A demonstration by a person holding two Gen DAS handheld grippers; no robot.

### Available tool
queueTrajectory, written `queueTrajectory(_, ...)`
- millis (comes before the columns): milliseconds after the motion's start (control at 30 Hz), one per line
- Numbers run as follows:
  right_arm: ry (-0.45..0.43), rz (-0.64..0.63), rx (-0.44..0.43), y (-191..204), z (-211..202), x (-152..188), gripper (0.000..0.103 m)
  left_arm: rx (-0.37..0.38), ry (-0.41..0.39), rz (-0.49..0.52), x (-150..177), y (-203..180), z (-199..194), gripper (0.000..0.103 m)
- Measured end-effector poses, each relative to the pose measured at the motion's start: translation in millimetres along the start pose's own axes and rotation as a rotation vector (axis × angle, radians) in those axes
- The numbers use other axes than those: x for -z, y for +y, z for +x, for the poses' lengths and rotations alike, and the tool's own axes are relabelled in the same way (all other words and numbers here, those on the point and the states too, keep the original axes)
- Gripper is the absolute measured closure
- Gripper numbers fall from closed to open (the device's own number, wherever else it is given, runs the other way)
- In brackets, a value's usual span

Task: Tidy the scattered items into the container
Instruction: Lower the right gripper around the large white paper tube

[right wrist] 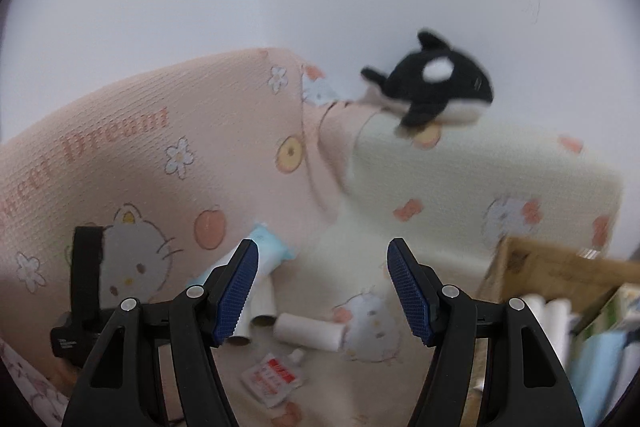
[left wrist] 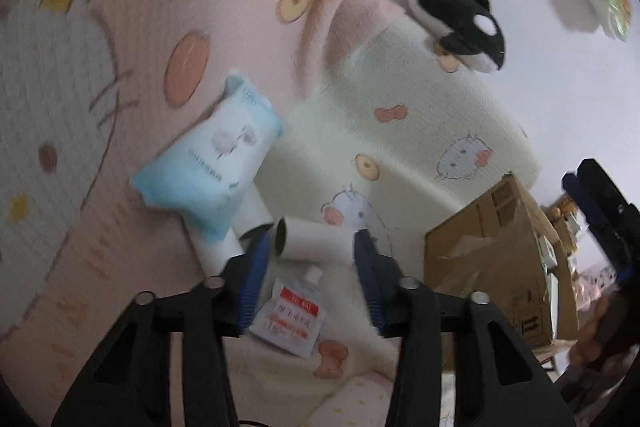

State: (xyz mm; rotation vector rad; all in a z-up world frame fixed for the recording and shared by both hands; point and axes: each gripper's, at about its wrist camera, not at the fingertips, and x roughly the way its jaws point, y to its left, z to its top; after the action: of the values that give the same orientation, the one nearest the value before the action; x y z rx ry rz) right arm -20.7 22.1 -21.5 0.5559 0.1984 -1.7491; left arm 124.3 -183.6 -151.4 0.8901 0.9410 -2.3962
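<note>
White wall fills the background, and below it a bed is seen, covered at the left by a pink cartoon-cat blanket (left wrist: 132, 27) and at the right by a cream cartoon-print cover (left wrist: 420, 131).

Going left to right in the left wrist view, a light-blue tissue pack (left wrist: 208, 163) is seen lying on the blanket's edge, its long axis running from lower left to upper right. Beneath it two cardboard tubes are partly hidden, their open ends turned toward the camera. Just right of them a third white cardboard tube (left wrist: 316, 241) lies on its side, its long axis roughly horizontal and its open end pointing left. It is framed between the tips of the left tool (left wrist: 312, 255), whose jaws are held apart with nothing clamped. Closer to the camera a small red-and-white sachet (left wrist: 290, 319) lies flat, its cap pointing up and to the right.

Further right, a black-and-white orca plush (left wrist: 464, 23) rests at the far edge of the bed, its nose directed right. A cardboard box (left wrist: 492, 267) stands at the right of the bed; in the right wrist view, rolls and packs are seen inside it.

The right tool (right wrist: 323, 291) is held apart, gripping nothing, above the bed.
</note>
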Motion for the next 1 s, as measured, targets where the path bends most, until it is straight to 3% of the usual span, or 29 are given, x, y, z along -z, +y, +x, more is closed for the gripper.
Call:
queueTrajectory(33,0.006,0.043,-0.011,-4,5,5,0.039,0.002,0.004,-0.006,2,2,1,0.069)
queueTrajectory(100,0.039,0.132,-0.049,-15,19,13,0.038,0.034,0.008,-0.028,5,7,1,0.069)
queueTrajectory(233,0.069,0.238,-0.036,-27,39,31,0.038,0.05,0.03,-0.014,6,5,8,0.069)
queueTrajectory(400,0.093,0.178,-0.026,-16,59,52,0.038,0.045,0.032,0.027,10,-1,19,0.069)
queueTrajectory(500,0.158,0.172,-0.043,-14,77,68,0.038,0.053,0.036,0.044,13,-2,31,0.069)
queueTrajectory(633,0.235,0.162,-0.029,-14,99,87,0.039,0.1,0.078,-0.013,14,5,49,0.069)
queueTrajectory(733,0.24,0.071,-0.046,-4,107,99,0.039,0.079,0.084,-0.02,12,9,57,0.068)
queueTrajectory(833,0.284,0.026,0.0,0,120,109,0.039,0.083,0.101,-0.02,8,11,64,0.065)
queueTrajectory(1000,0.383,0.123,-0.026,-21,150,126,0.039,0.101,0.134,-0.036,2,13,74,0.055)
